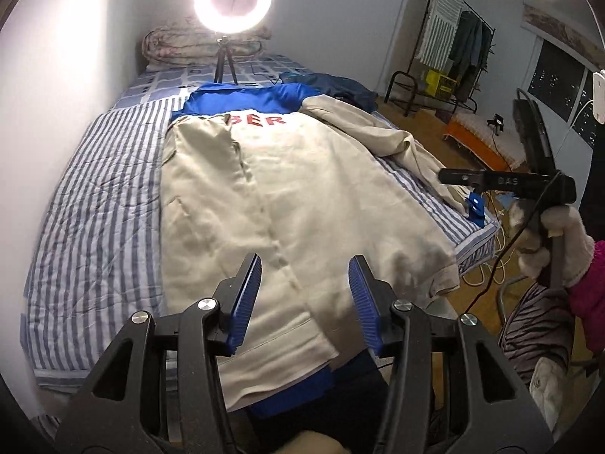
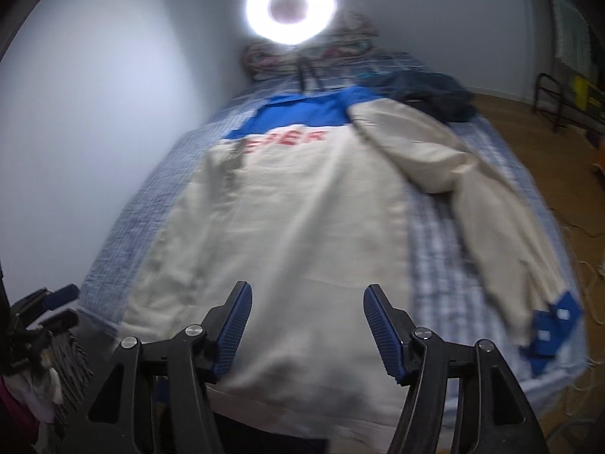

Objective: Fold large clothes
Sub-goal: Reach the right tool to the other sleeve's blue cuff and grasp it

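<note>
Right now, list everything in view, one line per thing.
jacket: one, cream with blue yoke and red letters, spread back-up along the bed; left sleeve folded in, right sleeve stretched toward the bed's edge
bed: one, blue-and-white striped cover, against the wall
dark garment: one, navy, beyond the jacket
rolled quilt: one, pale floral, at the far end of the bed
ring light: one, white, lit, on a small tripod on the bed
clothes rack: one, black, by the far wall
left tool: open, above the hem
right tool: open, above the hem
gloved hand: one, cream glove, pink sleeve
</note>
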A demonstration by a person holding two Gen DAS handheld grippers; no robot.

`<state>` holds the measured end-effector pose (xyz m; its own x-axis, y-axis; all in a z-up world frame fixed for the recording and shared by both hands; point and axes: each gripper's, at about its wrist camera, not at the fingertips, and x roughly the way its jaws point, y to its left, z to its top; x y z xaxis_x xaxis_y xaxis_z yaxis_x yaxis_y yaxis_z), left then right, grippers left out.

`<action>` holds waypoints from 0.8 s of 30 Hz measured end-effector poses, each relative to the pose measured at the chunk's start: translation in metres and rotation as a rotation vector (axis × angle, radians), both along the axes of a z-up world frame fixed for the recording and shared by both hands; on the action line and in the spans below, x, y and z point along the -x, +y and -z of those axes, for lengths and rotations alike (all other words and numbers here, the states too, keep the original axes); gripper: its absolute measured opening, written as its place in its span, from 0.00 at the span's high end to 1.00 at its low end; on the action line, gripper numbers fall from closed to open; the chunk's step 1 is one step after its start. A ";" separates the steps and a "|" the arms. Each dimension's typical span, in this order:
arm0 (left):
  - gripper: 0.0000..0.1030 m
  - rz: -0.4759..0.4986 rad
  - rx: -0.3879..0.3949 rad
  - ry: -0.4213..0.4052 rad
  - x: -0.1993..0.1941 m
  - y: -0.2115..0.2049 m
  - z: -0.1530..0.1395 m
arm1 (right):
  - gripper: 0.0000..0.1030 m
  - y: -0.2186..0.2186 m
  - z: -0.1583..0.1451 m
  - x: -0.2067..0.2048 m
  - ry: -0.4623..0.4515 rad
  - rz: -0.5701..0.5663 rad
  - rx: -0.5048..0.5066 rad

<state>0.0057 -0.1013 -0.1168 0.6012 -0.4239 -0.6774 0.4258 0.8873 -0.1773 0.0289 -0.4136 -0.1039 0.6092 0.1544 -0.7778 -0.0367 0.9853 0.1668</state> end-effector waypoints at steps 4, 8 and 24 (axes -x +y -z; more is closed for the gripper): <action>0.52 0.027 -0.006 0.020 -0.002 -0.020 0.005 | 0.39 -0.052 -0.006 0.011 0.009 0.081 0.018; 0.52 0.064 -0.027 0.029 -0.002 -0.042 0.008 | 0.42 -0.103 0.002 0.020 0.033 0.175 0.060; 0.52 0.093 -0.024 0.108 -0.015 -0.078 0.027 | 0.44 -0.298 0.070 0.049 0.122 0.593 -0.194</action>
